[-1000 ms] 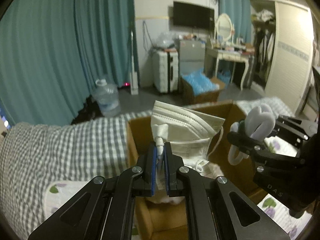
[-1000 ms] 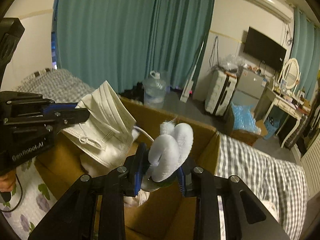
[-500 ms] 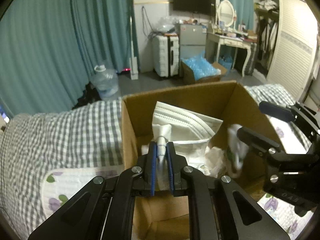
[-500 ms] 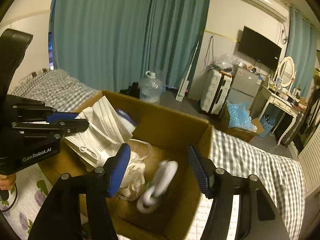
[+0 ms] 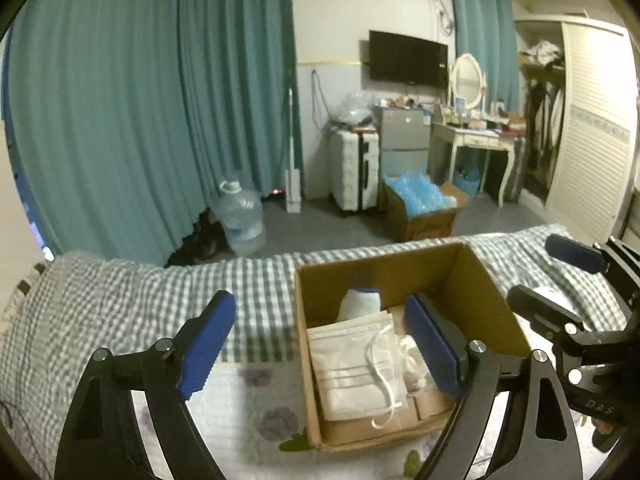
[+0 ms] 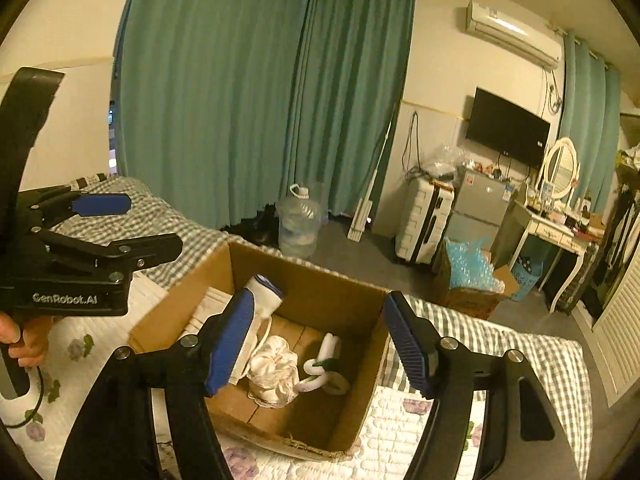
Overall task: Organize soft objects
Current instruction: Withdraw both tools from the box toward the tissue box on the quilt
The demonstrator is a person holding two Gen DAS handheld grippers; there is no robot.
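Now the left gripper (image 5: pixel 320 344) hangs above the bed (image 5: pixel 132 308) with its blue-padded fingers (image 5: pixel 206 338) spread wide and nothing between them. From the right wrist view the same gripper (image 6: pixel 116 224) shows at the left edge, held by a hand (image 6: pixel 24 340) and equally open.

Between the two grippers a cardboard box (image 5: pixel 492 304) sits on the bed's flowered quilt (image 5: pixel 248 408), its top open. Inside, at the left, a white mask (image 5: pixel 348 364) lies flat against the box floor, ear loops trailing over its right side. Behind the mask, a white roll (image 5: pixel 360 302) with a blue end leans toward the back wall. Just right of the mask lies a cream scrunchie (image 6: pixel 276 368), crumpled on the bottom. Right of that, near the box's right wall, a white twisted loop (image 6: pixel 320 368) with a dark green part rests on the floor of the box; what it is cannot be told.

At the right, the right gripper (image 6: pixel 320 344) is held over the box's near edge, fingers (image 6: pixel 230 338) wide apart and empty. In the left wrist view it (image 5: pixel 560 280) appears at the right border, beyond the box's right wall, also open.
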